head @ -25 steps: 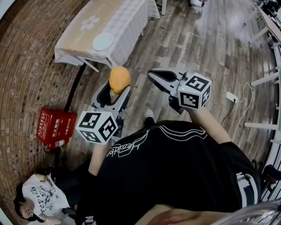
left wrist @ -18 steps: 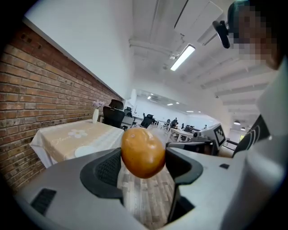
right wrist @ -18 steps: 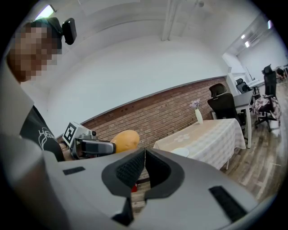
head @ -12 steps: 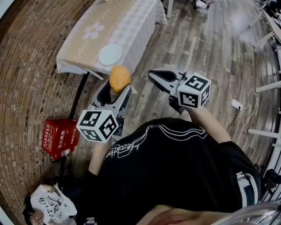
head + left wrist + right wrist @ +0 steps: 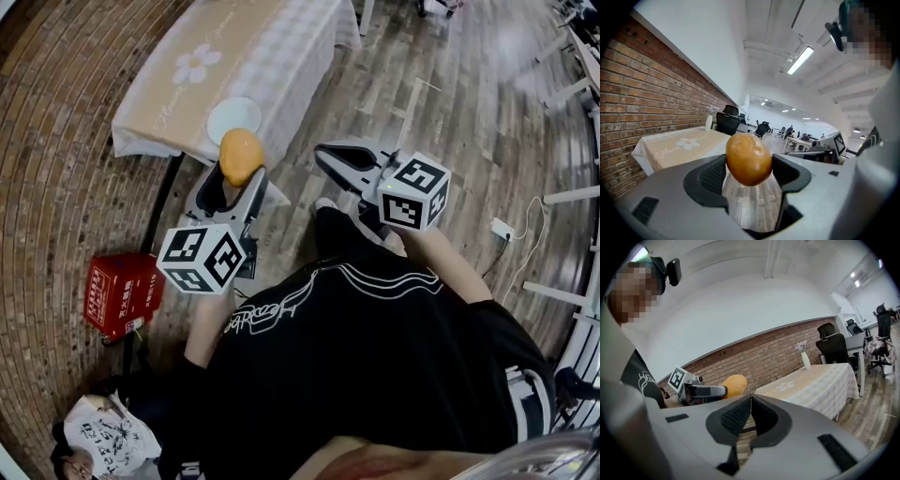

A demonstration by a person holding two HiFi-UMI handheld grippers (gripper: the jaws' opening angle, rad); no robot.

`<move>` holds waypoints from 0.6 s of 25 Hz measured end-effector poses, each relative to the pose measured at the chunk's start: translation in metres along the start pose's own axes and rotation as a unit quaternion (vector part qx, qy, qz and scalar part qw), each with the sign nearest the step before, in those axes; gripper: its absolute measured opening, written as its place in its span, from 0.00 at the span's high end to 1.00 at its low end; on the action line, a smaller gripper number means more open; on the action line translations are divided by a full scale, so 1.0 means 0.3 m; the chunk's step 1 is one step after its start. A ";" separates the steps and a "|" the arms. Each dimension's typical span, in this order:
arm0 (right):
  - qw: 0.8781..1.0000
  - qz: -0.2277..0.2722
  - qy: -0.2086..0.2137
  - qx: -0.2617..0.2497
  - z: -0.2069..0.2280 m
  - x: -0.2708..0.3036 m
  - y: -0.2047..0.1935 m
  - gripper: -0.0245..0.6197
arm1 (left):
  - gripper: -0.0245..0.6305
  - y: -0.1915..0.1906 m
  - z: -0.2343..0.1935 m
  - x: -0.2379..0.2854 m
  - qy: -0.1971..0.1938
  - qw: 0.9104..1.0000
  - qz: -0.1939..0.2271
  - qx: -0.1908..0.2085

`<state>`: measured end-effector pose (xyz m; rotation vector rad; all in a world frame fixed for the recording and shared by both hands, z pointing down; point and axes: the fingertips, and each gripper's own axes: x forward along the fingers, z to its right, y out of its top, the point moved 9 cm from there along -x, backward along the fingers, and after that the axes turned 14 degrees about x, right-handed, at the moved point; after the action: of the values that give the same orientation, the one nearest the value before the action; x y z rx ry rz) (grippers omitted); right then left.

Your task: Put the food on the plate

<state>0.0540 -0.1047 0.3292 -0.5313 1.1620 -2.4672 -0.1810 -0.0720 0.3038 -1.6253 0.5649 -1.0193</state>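
Observation:
My left gripper [image 5: 234, 173] is shut on an orange-brown bread roll [image 5: 240, 155], held in the air just short of the table's near edge. The same roll [image 5: 748, 159] fills the gap between the jaws in the left gripper view. A white plate [image 5: 232, 119] lies on the tablecloth right behind the roll, partly hidden by it. My right gripper [image 5: 330, 161] hangs over the wooden floor to the right, shut with nothing in it; its pads [image 5: 751, 414] meet. From the right gripper view, the roll [image 5: 733, 385] and the left gripper [image 5: 701, 391] show at left.
The table [image 5: 178, 94] carries a beige cloth with a white flower print. A red box [image 5: 120, 292] stands on the brick-paved floor at left. A person in a printed white shirt [image 5: 103, 427] sits at lower left. A vase [image 5: 805, 359] and office chairs [image 5: 834, 348] stand beyond the table.
The table and plate have come closer in the head view. My left gripper with the roll has moved left and forward, up to the plate's near edge. The right gripper has kept its place.

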 end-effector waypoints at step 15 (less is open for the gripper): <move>0.998 -0.052 0.018 0.024 0.325 0.273 0.191 0.97 | 0.50 0.007 -0.272 0.328 0.056 0.997 -0.042 -0.027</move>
<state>0.0391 -0.2408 0.3565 -0.5484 1.1130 -2.5963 -0.1985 -0.1939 0.3383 -1.6580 0.6087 -1.1724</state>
